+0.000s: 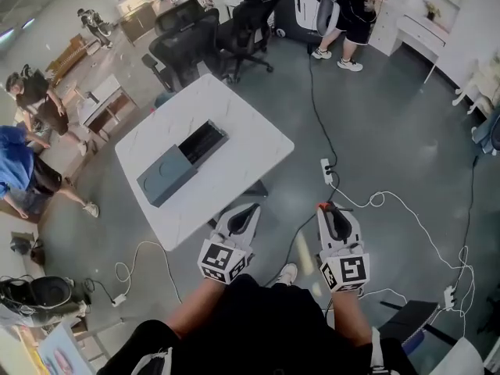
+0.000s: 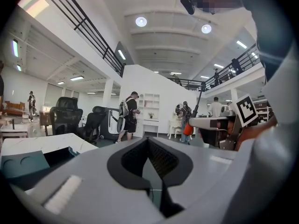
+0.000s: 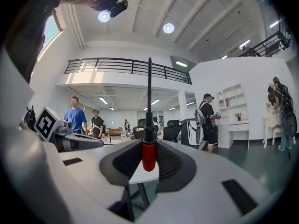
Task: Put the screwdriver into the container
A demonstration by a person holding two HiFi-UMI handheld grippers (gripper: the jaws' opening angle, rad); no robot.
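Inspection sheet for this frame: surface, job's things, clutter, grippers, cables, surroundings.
Surface: white table, marbled top.
Job's things: grey container lies open on the table; screwdriver upright in the right gripper.
Clutter: nothing seen on the table.
Grippers: left gripper shut, empty; right gripper clamps the red handle.
Cables: black and white cables and a power strip on the floor.
Surroundings: office chairs, people standing around.
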